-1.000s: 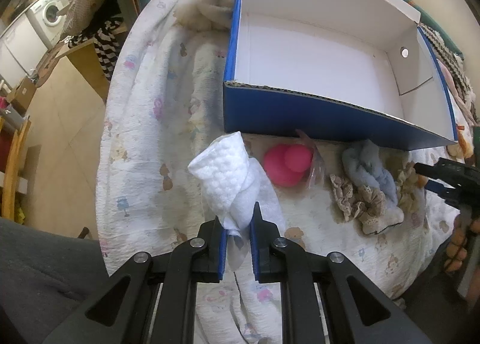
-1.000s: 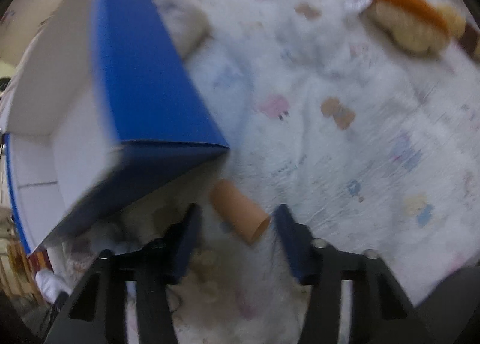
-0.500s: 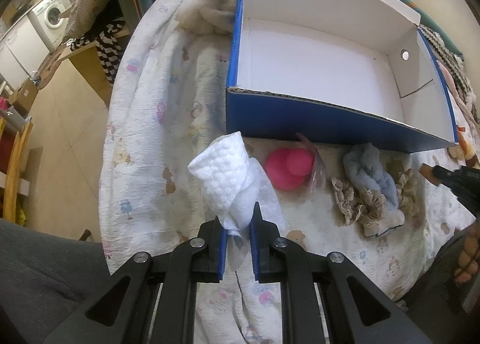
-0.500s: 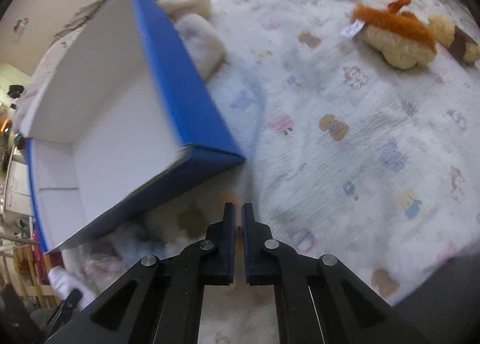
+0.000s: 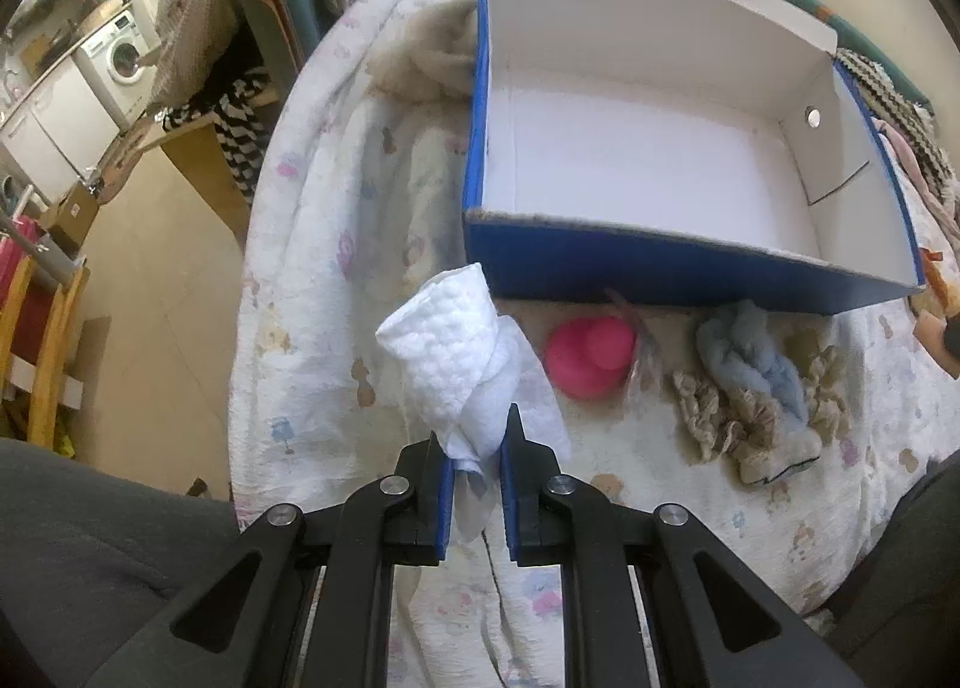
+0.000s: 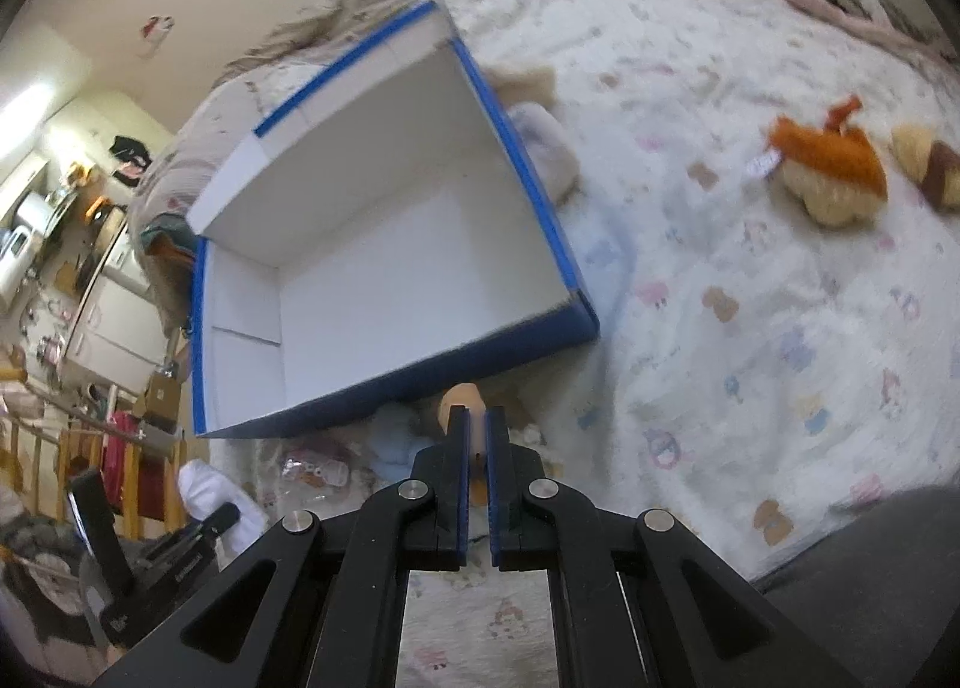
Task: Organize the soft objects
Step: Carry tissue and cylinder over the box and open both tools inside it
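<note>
My left gripper [image 5: 474,463] pinches a white cloth [image 5: 453,358] by its tail, so it hangs clear for dropping into the empty blue box [image 5: 660,274] ahead. My right gripper [image 6: 474,430] clamps a tan roll [image 6: 461,397], just short of the box's near wall.

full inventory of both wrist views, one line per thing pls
box: 1, blue outside, white inside, nothing inside it, open on the bed
bedspread: 1, white with pastel prints, under everything
white cloth: 1, clamped in the left gripper
pink toy: 1, in front of the box
light blue cloth: 1, right of the pink toy
beige lace cloth: 1, beside the blue cloth
tan tube-like piece: 1, pinched in the right gripper
orange plush: 1, far right on the bed
washing machine: 1, white, background
left gripper: shut on the cloth
right gripper: shut on the tan piece
</note>
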Demonstrator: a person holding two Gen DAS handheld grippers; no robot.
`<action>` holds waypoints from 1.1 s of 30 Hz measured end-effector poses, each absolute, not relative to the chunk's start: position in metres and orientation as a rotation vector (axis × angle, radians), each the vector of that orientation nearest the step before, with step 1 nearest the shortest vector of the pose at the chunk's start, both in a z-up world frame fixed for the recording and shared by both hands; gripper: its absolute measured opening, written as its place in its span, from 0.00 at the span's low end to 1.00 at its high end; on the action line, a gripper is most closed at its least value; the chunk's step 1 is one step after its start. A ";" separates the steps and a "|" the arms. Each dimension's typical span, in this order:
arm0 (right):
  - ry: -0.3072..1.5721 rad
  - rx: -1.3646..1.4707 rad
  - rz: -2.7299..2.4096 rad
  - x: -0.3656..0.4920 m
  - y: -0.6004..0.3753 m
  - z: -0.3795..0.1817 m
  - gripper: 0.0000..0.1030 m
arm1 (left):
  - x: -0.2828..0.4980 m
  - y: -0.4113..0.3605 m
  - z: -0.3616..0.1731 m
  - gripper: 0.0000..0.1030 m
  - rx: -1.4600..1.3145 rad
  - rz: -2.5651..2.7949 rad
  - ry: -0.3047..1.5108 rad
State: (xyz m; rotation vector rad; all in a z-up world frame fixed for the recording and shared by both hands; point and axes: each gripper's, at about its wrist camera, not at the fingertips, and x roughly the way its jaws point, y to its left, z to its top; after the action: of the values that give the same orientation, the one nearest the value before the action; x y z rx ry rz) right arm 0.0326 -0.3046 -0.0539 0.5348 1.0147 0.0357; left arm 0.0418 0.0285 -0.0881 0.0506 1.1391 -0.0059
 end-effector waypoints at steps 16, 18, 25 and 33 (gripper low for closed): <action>0.863 0.392 0.118 0.069 -0.293 -0.009 0.06 | 0.082 -0.005 -0.024 0.12 0.144 -0.020 0.966; 0.832 0.357 0.145 0.079 -0.288 -0.008 0.06 | 0.091 -0.011 -0.021 0.12 0.119 -0.036 0.969; 0.803 0.287 0.152 0.120 -0.284 -0.027 0.06 | 0.125 -0.036 -0.024 0.12 0.145 -0.027 0.968; 0.837 0.302 0.163 0.157 -0.281 -0.042 0.06 | 0.169 -0.061 -0.036 0.12 0.166 -0.035 0.982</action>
State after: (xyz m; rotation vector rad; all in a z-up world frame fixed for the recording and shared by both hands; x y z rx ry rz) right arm 0.1566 -0.2806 -0.0419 0.3020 0.8369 0.1629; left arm 0.1685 -0.0612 -0.0363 0.1659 0.9818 -0.0352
